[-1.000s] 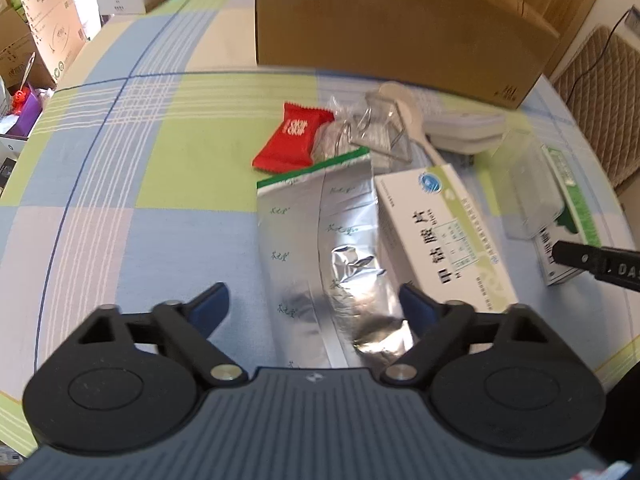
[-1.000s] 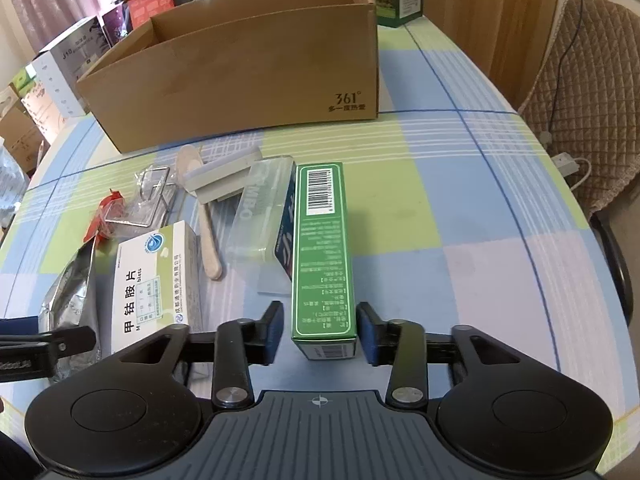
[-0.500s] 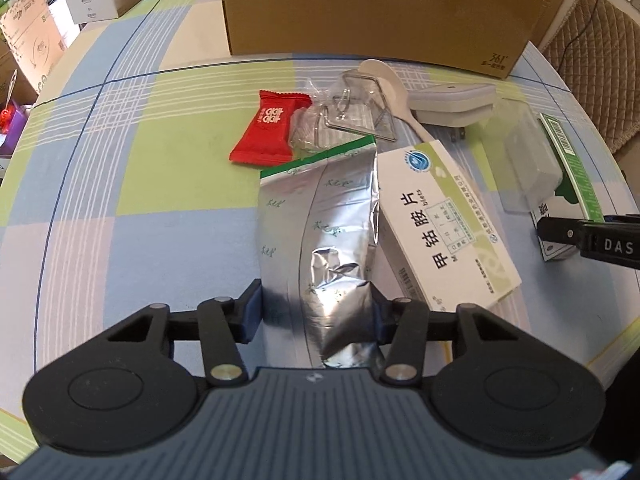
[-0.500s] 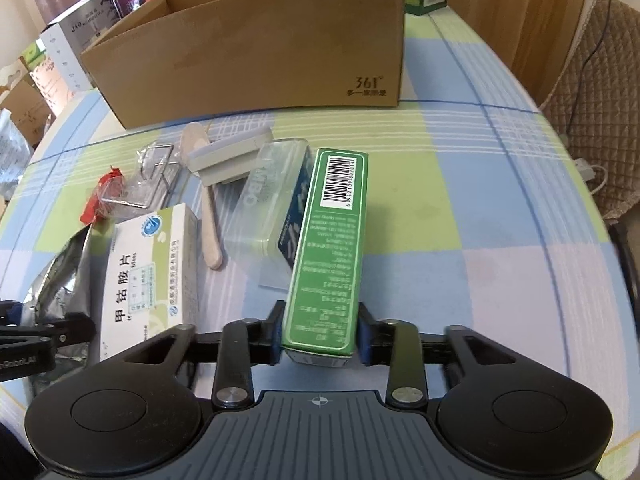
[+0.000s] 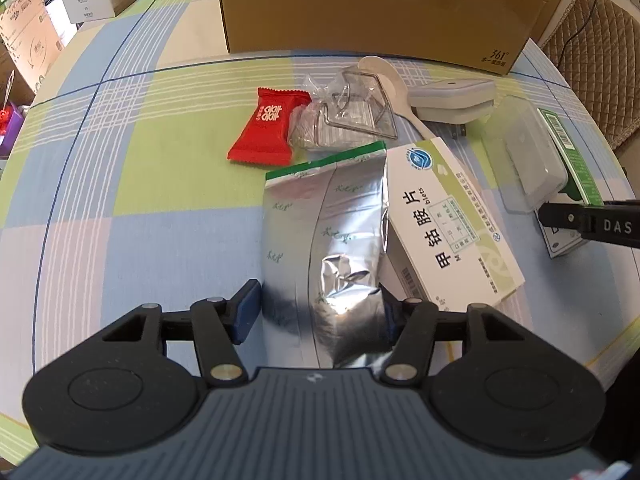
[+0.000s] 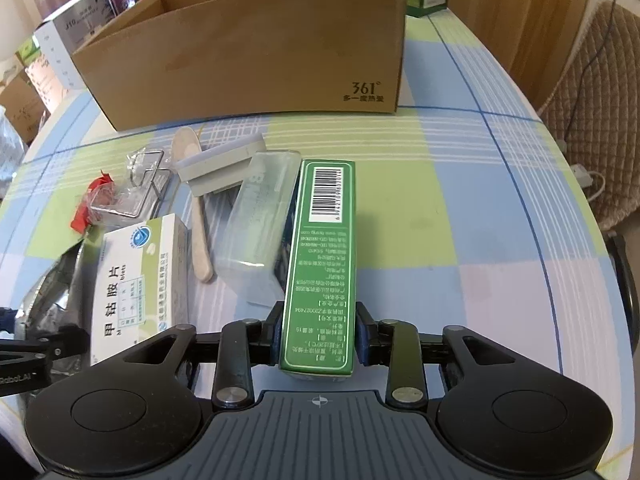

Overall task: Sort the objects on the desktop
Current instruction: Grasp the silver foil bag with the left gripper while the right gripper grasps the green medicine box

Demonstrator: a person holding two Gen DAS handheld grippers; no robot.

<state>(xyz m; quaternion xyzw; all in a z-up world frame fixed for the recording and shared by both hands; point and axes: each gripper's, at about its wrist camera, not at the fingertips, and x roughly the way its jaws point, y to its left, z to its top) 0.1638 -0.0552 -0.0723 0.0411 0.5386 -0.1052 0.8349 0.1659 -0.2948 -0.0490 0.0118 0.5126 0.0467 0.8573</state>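
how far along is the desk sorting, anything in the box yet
Nothing visibly sorted: what shows of the cardboard box interior is bare, though its floor is hidden. In hand: the right gripper clamps the green carton, the left gripper the silver foil pouch. Left on the table: red candy packet, medicine box, spoon, clear plastic case.

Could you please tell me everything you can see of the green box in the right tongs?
The green box is a long, narrow cardboard carton with white print and a barcode near its far end. The right tongs are shut on its near end, pads on both long sides. It points away towards the cardboard box, and its left side lies against a clear plastic case.
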